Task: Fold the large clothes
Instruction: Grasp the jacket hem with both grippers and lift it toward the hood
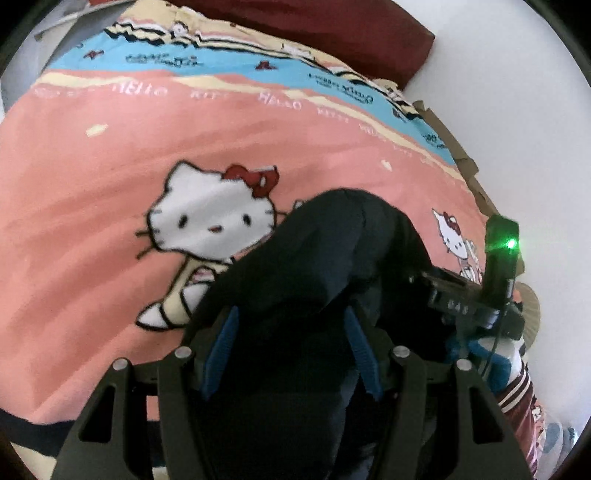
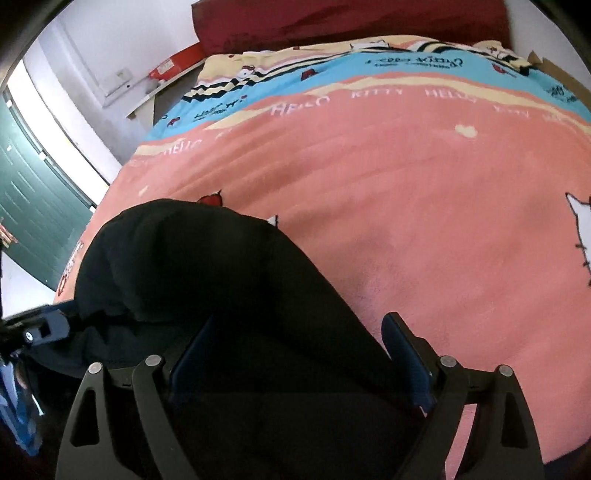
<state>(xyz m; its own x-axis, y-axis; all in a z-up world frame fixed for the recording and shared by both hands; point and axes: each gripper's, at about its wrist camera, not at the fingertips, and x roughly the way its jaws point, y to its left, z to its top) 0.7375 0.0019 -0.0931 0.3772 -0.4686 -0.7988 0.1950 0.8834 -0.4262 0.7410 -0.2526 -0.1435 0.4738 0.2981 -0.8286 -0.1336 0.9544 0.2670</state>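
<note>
A black garment (image 1: 332, 240) lies bunched on a pink cartoon-cat blanket (image 1: 110, 166) that covers the bed. My left gripper (image 1: 291, 314) is shut on a thick fold of it, and dark cloth fills the gap between the blue pads (image 1: 221, 350). In the right wrist view the same black garment (image 2: 184, 258) runs up between the jaws of my right gripper (image 2: 301, 321). The cloth rests against the left pad, while the right pad (image 2: 406, 362) shows its bare blue face beside the cloth's edge. Both grippers point down at the bed, side by side.
The pink blanket (image 2: 406, 203) spreads wide ahead, with a blue and cream band towards a dark red headboard (image 2: 332, 18). A green door (image 2: 33, 206) and a shelf with a red box (image 2: 173, 66) stand left. A striped sleeve (image 1: 517, 387) shows at right.
</note>
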